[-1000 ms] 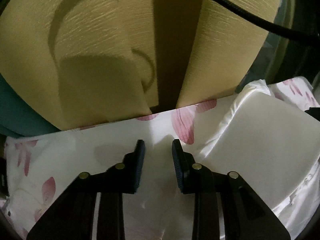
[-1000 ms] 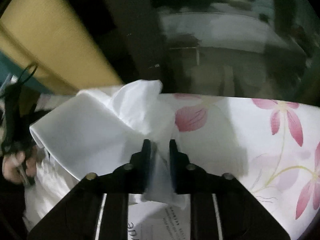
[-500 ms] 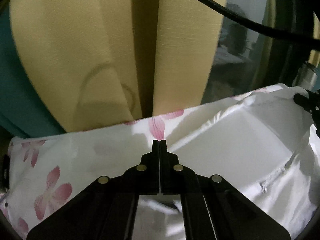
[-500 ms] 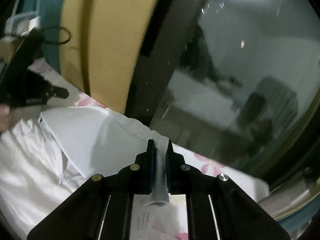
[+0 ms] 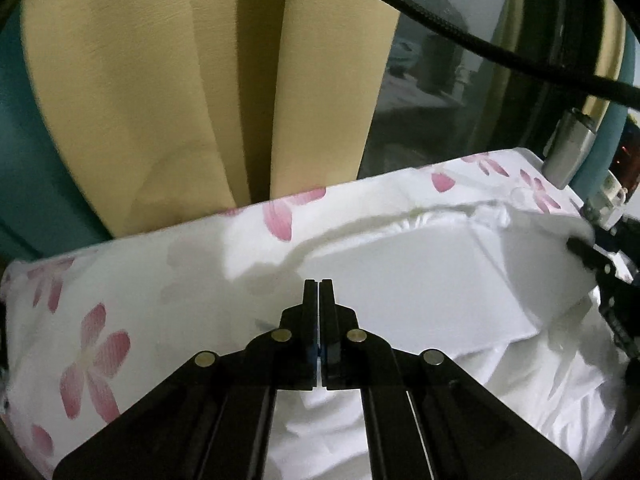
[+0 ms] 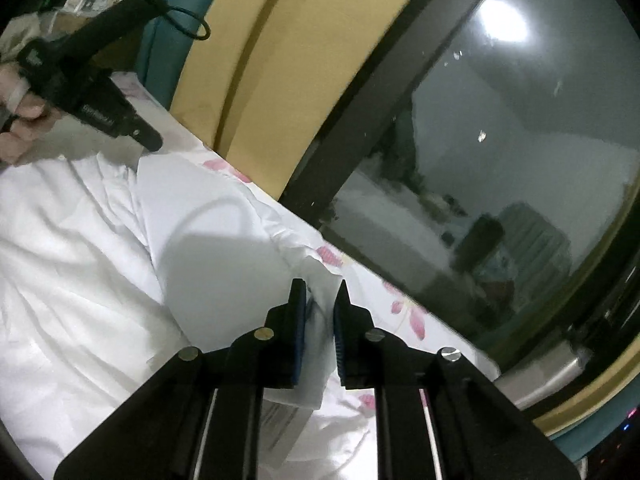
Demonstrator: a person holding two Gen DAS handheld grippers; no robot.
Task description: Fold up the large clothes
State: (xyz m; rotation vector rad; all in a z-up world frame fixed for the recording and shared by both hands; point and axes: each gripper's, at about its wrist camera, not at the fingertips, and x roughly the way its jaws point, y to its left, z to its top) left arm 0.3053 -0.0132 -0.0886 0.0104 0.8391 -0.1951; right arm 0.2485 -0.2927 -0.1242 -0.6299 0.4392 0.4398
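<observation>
Left gripper [image 5: 319,282] clamping white garment [image 5: 400,300] edge; right gripper [image 6: 320,284] opening, fabric still between; fold running left-to-right between both.

Yellow curtains [image 5: 168,92] hang beside a dark window [image 6: 500,168] reflecting a ceiling light [image 6: 505,26].
</observation>
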